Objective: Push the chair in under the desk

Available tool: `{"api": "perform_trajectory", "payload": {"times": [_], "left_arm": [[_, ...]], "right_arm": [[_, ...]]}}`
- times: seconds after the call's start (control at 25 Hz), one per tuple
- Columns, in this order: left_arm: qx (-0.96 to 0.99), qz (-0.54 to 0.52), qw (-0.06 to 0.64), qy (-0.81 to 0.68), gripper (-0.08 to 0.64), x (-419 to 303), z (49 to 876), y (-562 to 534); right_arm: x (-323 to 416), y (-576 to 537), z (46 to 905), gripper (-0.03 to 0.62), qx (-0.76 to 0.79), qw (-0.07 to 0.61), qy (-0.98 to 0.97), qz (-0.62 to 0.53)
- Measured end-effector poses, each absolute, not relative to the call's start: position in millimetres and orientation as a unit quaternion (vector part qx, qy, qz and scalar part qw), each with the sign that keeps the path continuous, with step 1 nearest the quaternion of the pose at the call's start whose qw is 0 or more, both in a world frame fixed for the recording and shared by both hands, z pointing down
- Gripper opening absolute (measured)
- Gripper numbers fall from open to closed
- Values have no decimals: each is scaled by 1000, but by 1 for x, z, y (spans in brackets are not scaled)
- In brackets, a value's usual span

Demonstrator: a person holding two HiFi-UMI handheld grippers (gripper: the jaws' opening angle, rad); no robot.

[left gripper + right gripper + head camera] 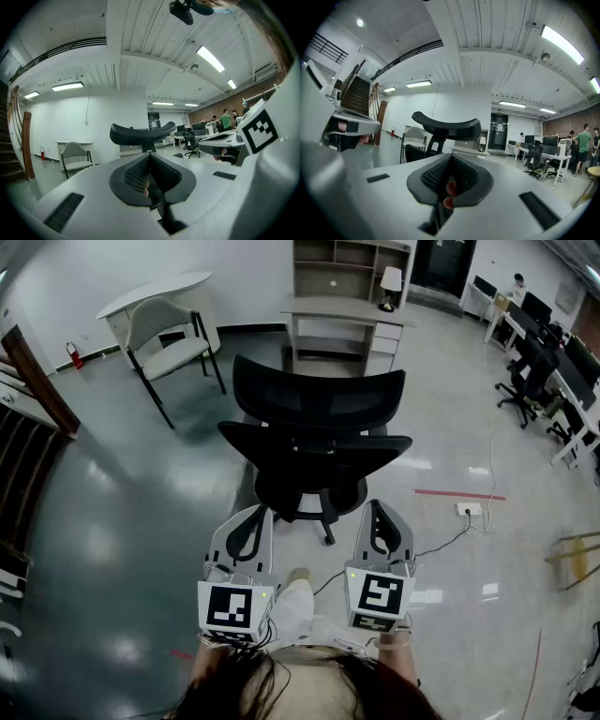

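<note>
A black mesh office chair point(314, 442) stands in the middle of the head view, its back toward me, facing a grey desk point(342, 310) with drawers farther off. My left gripper point(249, 514) and right gripper point(381, 510) are held side by side just behind the chair's back, apart from it. Both are shut with nothing between the jaws. In the left gripper view the chair's headrest point(140, 133) rises beyond the shut left gripper point(150, 155). The right gripper view shows the headrest point(447, 126) above the shut right gripper point(450, 158).
A beige chair point(173, 338) stands by a white curved table point(155, 292) at the back left. A power strip point(469, 510) with its cable and a strip of red tape point(459, 494) lie on the floor to the right. Office desks and chairs point(534, 362) line the right side.
</note>
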State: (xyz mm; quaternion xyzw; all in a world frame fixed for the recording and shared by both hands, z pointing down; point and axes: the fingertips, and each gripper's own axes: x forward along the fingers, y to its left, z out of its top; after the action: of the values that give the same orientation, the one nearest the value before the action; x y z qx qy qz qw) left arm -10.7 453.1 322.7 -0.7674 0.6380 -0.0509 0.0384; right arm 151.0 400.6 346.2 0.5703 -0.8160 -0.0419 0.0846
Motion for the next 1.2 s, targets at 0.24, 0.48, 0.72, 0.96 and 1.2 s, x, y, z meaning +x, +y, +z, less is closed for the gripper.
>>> {"api": "perform_trajectory", "payload": {"times": [0.24,0.48,0.72,0.96,1.2], "left_arm": [[-768,-51,37,637,11,-18,324,429],[-759,-77,41,645,12,-26,334,408],[-758,-96,45,643,12,-31,341,382],[-758,-109,43,642,14,-41,348,358],[-754,-130,40,643,15,-50,356,338]], "right_arm": [[144,379,345,21,565,92,-818,-48],[138,363,350,23,546,104,-829,-58],[129,341,355,25,531,137,-832,-89],[120,321,366,26,509,165,-840,-92],[117,303,376,28,503,191,-837,-95]]}}
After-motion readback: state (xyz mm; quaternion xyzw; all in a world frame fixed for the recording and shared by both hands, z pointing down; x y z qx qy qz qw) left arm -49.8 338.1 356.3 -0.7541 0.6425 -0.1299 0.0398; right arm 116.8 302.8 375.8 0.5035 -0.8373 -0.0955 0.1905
